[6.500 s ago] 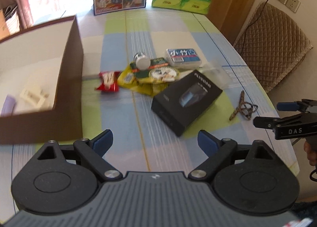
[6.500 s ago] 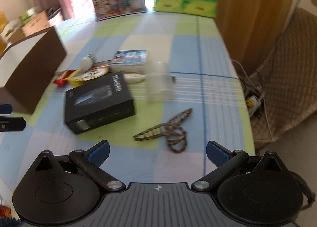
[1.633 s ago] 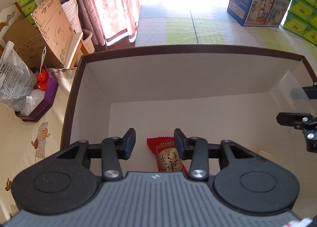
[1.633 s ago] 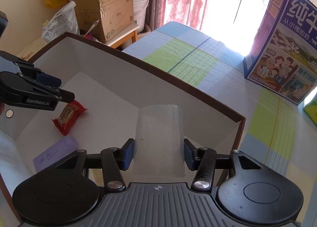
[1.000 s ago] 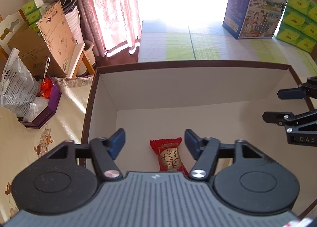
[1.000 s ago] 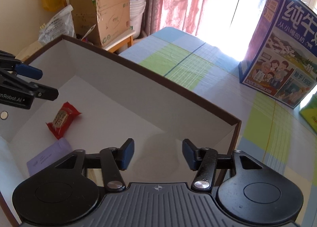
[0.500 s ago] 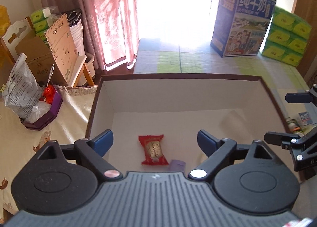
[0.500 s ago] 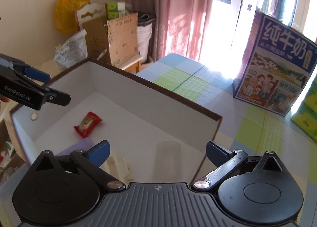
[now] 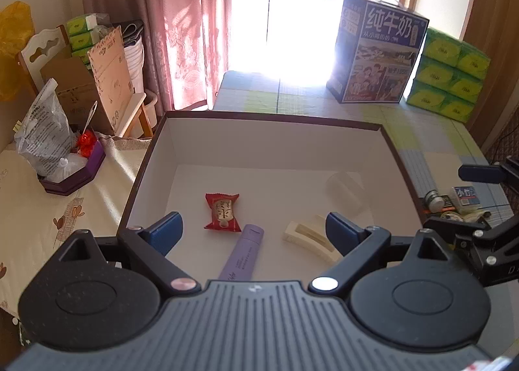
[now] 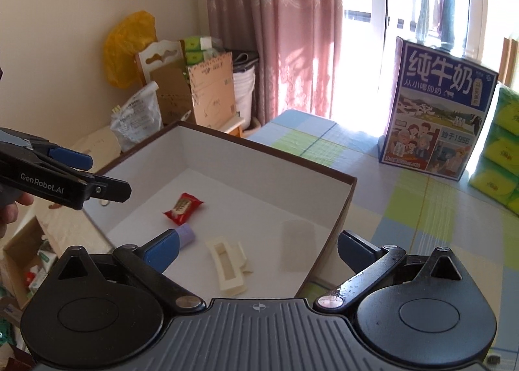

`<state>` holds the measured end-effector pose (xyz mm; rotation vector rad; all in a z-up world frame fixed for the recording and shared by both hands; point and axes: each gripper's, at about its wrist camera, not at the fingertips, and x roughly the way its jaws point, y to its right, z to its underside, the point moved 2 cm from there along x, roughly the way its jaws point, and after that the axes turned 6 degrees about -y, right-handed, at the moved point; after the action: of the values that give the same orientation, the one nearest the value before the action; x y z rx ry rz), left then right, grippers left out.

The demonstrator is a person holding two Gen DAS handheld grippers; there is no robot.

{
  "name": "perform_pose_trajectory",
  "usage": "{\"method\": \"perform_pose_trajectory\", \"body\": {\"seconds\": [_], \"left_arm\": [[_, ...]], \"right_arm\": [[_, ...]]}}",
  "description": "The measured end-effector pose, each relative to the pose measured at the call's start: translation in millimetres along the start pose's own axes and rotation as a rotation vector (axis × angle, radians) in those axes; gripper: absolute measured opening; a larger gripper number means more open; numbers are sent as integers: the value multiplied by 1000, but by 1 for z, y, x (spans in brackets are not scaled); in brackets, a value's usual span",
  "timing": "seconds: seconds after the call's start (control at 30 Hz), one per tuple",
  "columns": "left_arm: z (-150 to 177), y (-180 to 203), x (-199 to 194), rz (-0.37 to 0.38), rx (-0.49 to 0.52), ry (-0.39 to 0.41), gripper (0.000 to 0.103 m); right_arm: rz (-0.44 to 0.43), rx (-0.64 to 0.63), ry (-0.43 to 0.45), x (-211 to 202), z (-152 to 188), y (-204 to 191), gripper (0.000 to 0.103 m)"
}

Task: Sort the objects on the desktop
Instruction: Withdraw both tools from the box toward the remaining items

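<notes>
both grippers hang above the brown box (image 9: 272, 118) on the bench (image 9: 431, 140), fingers spread wide and gripping nothing: the left gripper (image 9: 253, 230) over the box's near edge, the right gripper (image 10: 258, 247) at its right wall. inside the box lie a red snack packet (image 9: 223, 216), a purple tube (image 9: 243, 252) just beside it, a cream clip (image 9: 308, 236) and a clear plastic cup (image 9: 345, 191) on its side near the right wall. a milk carton case (image 9: 378, 53) stands beyond the box.

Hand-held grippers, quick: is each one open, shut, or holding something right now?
Left hand-held gripper: open, holding nothing.
Right hand-held gripper: open, holding nothing.
</notes>
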<state>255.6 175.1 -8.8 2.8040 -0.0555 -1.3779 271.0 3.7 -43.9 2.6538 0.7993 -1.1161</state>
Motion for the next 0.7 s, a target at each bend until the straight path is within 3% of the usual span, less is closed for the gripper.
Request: {"method": "perform_pose_trajectory", "body": {"seconds": [0.27,0.7], "left_arm": [[29,29,-30,10,6,17,93],[84,90,-37,80,28,-75,92]], "right_arm": [[-40,6,6,-39,30,-4,101],[-30,101,-71,-92,99,31,101]]}}
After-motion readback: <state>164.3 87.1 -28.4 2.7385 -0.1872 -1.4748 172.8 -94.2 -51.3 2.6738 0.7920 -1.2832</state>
